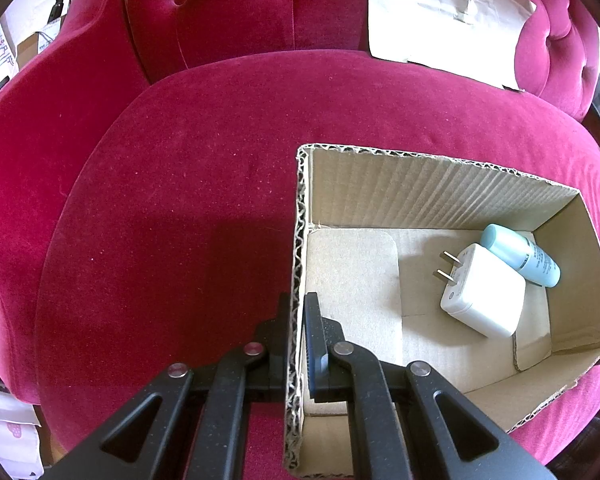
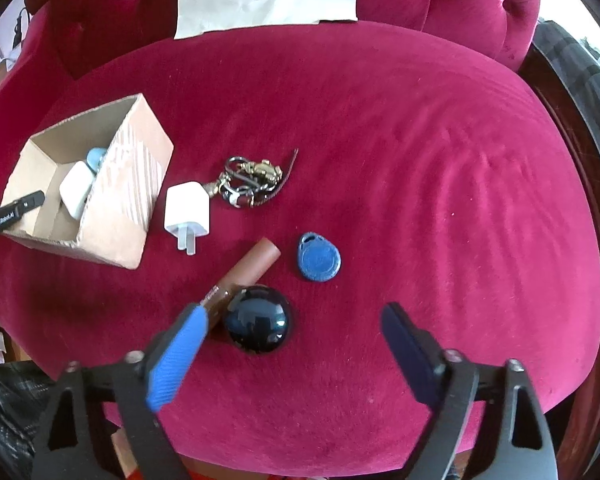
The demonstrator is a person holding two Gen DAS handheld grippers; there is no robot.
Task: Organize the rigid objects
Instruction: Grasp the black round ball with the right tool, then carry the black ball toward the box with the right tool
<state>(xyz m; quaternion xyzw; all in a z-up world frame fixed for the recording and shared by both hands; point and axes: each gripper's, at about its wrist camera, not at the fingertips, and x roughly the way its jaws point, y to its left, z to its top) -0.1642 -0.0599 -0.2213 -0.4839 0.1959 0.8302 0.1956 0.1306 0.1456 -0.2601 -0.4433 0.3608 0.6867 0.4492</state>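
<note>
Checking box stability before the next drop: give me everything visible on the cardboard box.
The cardboard box is an open-topped, corrugated brown carton with raw cut edges, standing upright on the red velvet seat. Inside lie a white charger, prongs up-left, and a pale blue bottle against it. The left gripper is shut on the box's near-left wall, one finger inside, one outside.

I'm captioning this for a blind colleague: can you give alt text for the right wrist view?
The open right gripper hovers over a black dome on a red velvet cushion, near a brown tube, blue key fob, white charger and keys. The left gripper clamps the cardboard box wall.
</note>
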